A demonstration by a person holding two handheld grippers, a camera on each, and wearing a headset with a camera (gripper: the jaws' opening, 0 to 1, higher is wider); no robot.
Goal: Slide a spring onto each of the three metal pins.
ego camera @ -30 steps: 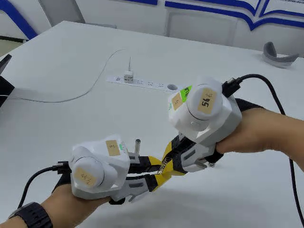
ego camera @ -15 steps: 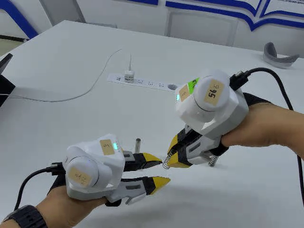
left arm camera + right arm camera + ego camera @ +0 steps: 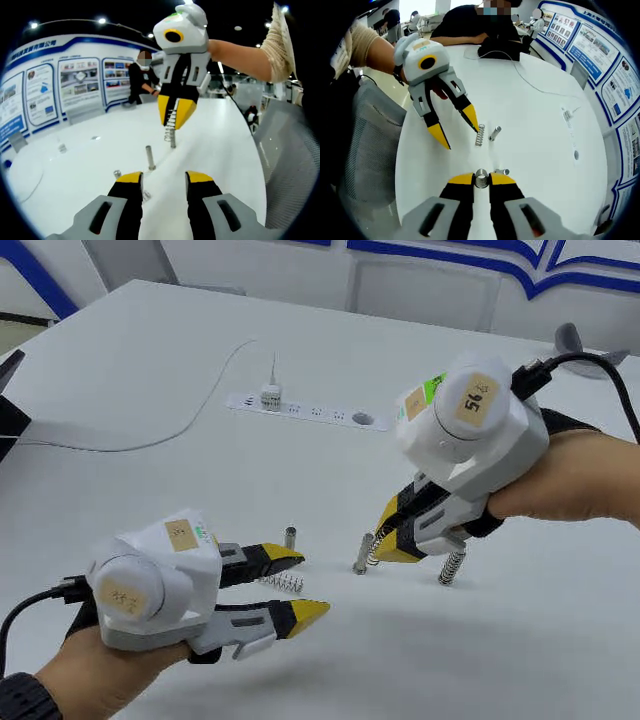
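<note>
While the right gripper [image 3: 397, 537] sits low over the white desk [image 3: 150, 370], its fingers [image 3: 462, 180] are clenched on a spring [image 3: 480, 178], which shows end-on between the yellow tips in the right gripper view. Head view: the coil hangs from the tips with its lower end right at the top of an upright metal pin [image 3: 362, 553]. Can't tell if it has actually gone over the pin top. From the left gripper view the coil is directly above a pin, roughly in line with it. Off to the side, the left gripper [image 3: 297, 583] has its fingers [image 3: 129, 178] spread and is grasping nothing. On the desk just by the left fingertips lies a second spring [image 3: 283, 583], flat on its side. Just beyond it a second pin [image 3: 291, 537] stands bare. Beside the right gripper, below the hand, a third spring [image 3: 452, 565] stands slightly tilted; can't tell whether a pin is inside it. Further back is a power strip [image 3: 300, 412] with a white plug and cable, well apart from the work.
</note>
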